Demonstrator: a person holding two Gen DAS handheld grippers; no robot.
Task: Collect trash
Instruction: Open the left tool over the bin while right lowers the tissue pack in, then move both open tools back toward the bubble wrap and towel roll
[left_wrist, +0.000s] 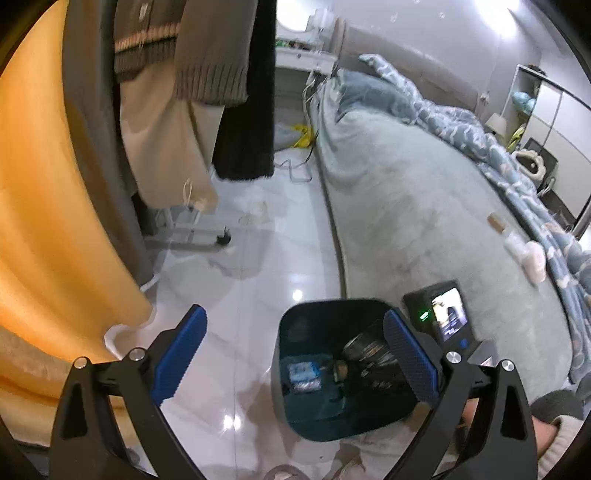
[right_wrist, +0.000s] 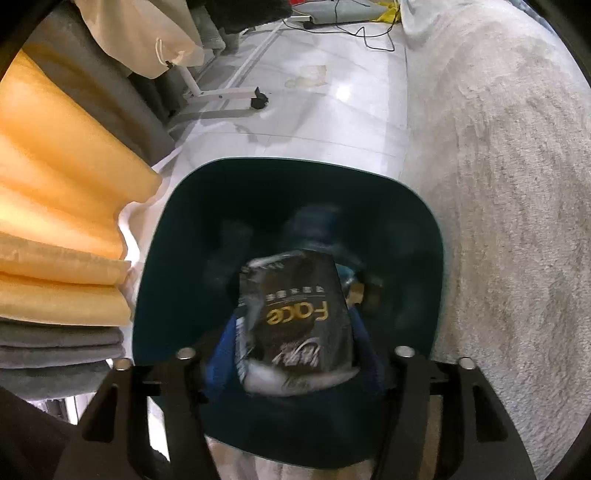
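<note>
- Blue-padded fingers of the right gripper (right_wrist: 295, 350) point steeply down into the mouth of a dark teal bin (right_wrist: 437, 243), with a black packet (right_wrist: 295, 310) between them.
- No earlier picture is given, and the right wrist view is blurred at the pads, so I cannot tell whether they press on the packet or stand just off it.
- That packet is glossy black with gold lettering and a white crumpled lower end; it sits inside the bin's rim, above the dim bottom.
- Left gripper (left_wrist: 295, 354) stands spread wide, nothing between its blue pads (left_wrist: 181, 354); it hangs above the white tiled floor (left_wrist: 258, 266) and the near side of the bin.
- From the left wrist view, the bin (left_wrist: 288, 413) stands on the floor just beside a bed; the black packet (left_wrist: 369, 358) shows inside it, partly hidden by the right-hand pad, and a small blue-and-white wrapper (left_wrist: 303, 373) lies at the bottom.
- A small lit screen (left_wrist: 448, 314) on the right gripper's body shows above the bin's far rim.
- On the bed's grey fleece cover (left_wrist: 424, 206) lie a small brown piece (left_wrist: 496, 222) and white crumpled scraps (left_wrist: 528, 254), near a blue patterned quilt (left_wrist: 461, 122).
- Orange and grey curtains (left_wrist: 44, 184) hang at the left, with clothes (left_wrist: 207, 55) on a white rack beyond.
</note>
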